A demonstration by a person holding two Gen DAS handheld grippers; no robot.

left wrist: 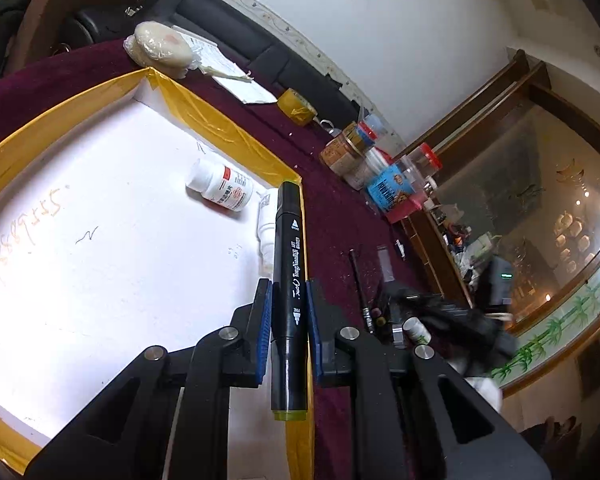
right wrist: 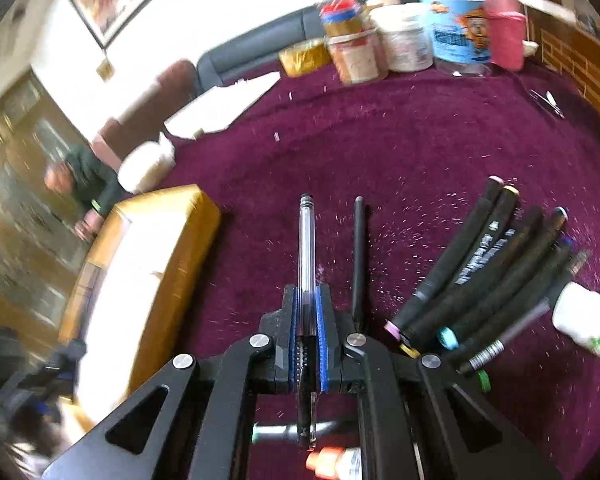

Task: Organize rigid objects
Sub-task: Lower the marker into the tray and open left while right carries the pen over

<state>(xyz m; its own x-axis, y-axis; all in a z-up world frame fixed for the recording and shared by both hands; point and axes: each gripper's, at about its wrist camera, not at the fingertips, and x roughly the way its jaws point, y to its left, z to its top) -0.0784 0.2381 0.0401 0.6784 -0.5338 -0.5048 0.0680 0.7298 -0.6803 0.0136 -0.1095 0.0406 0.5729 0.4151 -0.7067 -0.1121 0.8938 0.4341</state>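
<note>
Right wrist view was pretty smeared; jars [right wrist: 428,28] way beyond the tongs unreadable; bottle [right wrist: 586,320] right of them cut off.

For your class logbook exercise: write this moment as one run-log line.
left hand-held gripper: shut on black marker | right hand-held gripper: shut on clear pen | white tray: two white bottles inside
</note>
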